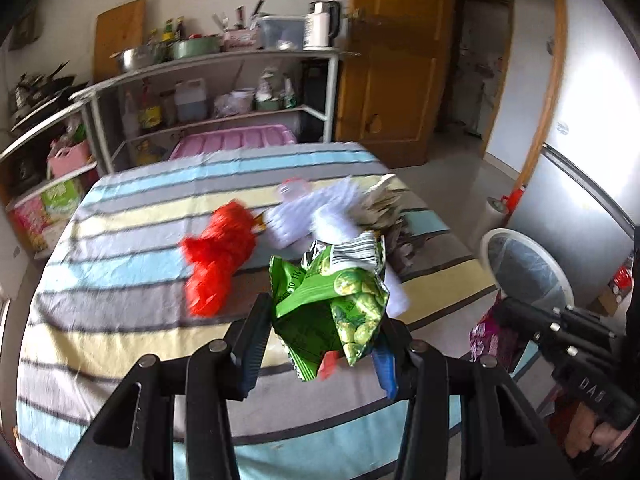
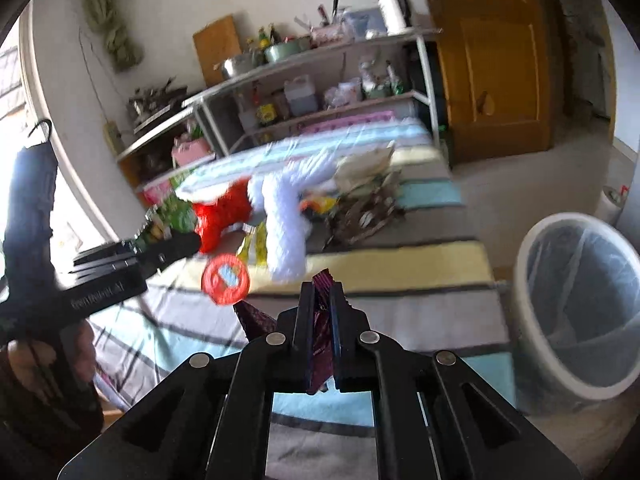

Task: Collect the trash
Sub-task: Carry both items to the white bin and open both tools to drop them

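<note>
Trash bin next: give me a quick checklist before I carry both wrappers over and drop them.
1. Left tongs hold green snack bag: ok.
2. Right tongs clamp dark red wrapper: ok.
3. Bin in sight, mouth open, lined: ok.
4. Path from right tongs to bin unblocked: ok.
5. Table cleared: not ok; red bag, white bag remain.
6. Room left in bin: cannot tell.

A metal shelf rack [image 1: 224,92] crowded with pots and bottles stands beside a wooden door [image 1: 396,60]; a white kettle [image 1: 320,24], seemingly, tops it.
</note>
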A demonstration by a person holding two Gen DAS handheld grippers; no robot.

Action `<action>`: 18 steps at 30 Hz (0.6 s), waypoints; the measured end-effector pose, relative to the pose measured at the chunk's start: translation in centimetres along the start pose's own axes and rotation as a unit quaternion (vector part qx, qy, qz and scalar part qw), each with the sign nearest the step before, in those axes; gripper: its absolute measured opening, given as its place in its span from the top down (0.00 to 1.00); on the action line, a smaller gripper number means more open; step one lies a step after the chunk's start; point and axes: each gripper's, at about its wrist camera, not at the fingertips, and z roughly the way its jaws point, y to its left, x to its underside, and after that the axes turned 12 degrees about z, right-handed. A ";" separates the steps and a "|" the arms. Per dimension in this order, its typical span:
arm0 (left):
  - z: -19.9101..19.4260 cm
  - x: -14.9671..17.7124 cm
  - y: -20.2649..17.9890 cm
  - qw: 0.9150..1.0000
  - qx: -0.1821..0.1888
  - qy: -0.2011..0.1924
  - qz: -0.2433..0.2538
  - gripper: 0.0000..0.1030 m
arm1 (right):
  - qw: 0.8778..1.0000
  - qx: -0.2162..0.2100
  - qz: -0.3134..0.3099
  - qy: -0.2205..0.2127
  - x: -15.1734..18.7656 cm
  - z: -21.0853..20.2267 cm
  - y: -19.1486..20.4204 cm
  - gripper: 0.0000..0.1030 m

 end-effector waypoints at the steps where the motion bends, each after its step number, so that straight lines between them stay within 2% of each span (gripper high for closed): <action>1: 0.0 -0.4 -0.5 1.000 0.004 -0.004 0.007 0.53 | 1.000 -0.002 0.004 -0.008 -0.4 -0.6 -0.2 0.93; 6: 0.3 -3.2 -3.9 0.998 0.038 -0.024 0.042 0.53 | 0.998 0.024 0.017 -0.052 -2.1 -3.3 -2.3 0.93; 11: 1.8 -5.6 -7.9 0.993 0.077 -0.026 0.082 0.53 | 0.992 0.070 0.041 -0.095 -4.1 -6.4 -6.2 0.93; 18: 4.8 -8.3 -14.4 0.983 0.133 -0.025 0.126 0.53 | 0.983 0.127 0.077 -0.104 -5.6 -8.0 -12.5 0.93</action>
